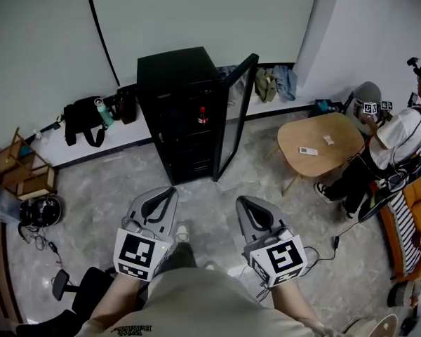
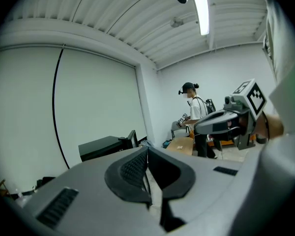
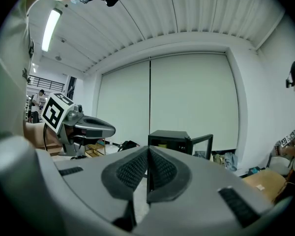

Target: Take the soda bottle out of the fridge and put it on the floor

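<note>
My left hand-held gripper (image 1: 170,191) and right hand-held gripper (image 1: 244,201) are both clenched on nothing, low over the floor (image 1: 210,202) and well short of the black fridge (image 1: 175,83). Its door (image 1: 235,114) stands open, and the soda bottle (image 1: 202,115) stands on a shelf inside.

Evenly bright under a ceiling strip light (image 2: 202,14); fisheye-warped edges.

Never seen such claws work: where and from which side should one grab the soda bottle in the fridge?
The soda bottle seems to stand upright inside the fridge, closed in above. So probably grip its body, coming in level through the open front.
</note>
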